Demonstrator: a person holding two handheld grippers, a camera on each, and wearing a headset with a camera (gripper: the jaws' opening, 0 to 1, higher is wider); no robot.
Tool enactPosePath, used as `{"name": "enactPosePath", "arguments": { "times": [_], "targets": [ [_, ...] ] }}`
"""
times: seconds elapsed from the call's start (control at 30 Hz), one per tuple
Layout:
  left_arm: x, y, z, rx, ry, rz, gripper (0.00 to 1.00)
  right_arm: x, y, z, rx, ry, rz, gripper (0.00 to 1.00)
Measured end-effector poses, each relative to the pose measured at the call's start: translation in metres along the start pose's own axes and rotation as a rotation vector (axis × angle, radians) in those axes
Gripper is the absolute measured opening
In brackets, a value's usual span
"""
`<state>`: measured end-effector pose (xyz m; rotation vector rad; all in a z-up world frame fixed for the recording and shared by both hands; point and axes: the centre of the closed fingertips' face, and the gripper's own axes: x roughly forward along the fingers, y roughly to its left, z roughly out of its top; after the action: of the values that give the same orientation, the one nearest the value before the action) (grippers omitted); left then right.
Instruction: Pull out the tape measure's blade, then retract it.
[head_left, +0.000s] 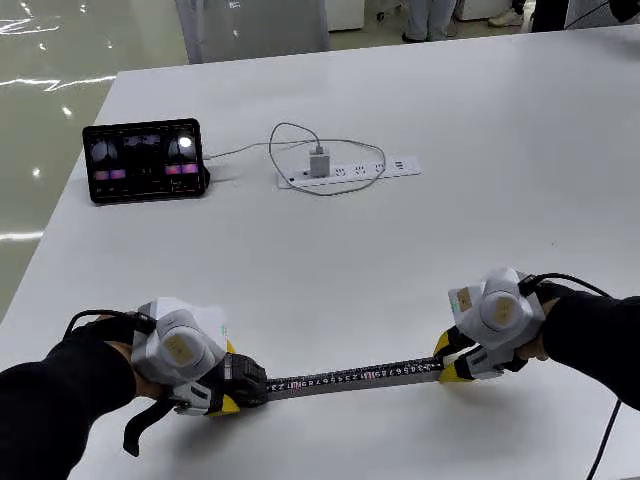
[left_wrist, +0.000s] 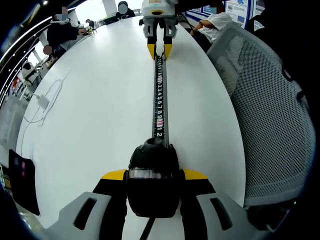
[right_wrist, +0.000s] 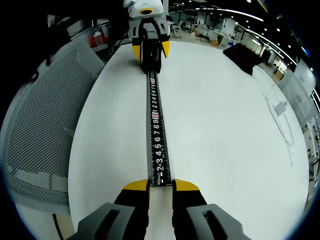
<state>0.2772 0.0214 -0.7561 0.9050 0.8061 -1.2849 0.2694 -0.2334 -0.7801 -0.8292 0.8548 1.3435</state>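
The left tongs (head_left: 232, 382) clamp the black tape measure case (left_wrist: 152, 180), which rests on the white worktop (head_left: 400, 270). Its blade (head_left: 355, 377) lies drawn out flat along the worktop (numerals facing up) to the right tongs (head_left: 452, 362), which pinch its tip. Well beyond sit a tablet (head_left: 145, 160) and a power strip (head_left: 350, 171).

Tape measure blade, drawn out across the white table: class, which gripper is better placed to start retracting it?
Probably right. The right gripper is shut on the free end of the black numbered blade and can walk it back; the left gripper only anchors the black tape measure case.
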Motion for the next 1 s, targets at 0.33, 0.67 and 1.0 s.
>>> {"name": "enactPosePath", "arguments": {
  "times": [0.33,0.67,1.0],
  "targets": [
    [-0.008,0.001,-0.001,0.011,0.015,-0.001,0.50,-0.007,0.002,0.001,-0.012,0.017,0.005,0.21],
    [-0.020,-0.009,0.008,-0.032,-0.054,-0.048,0.62,-0.013,0.007,0.002,0.000,0.007,0.013,0.30],
    [-0.022,-0.012,0.003,-0.092,-0.044,-0.037,0.81,-0.016,0.016,0.001,0.001,0.011,0.029,0.37]
  ]
}}
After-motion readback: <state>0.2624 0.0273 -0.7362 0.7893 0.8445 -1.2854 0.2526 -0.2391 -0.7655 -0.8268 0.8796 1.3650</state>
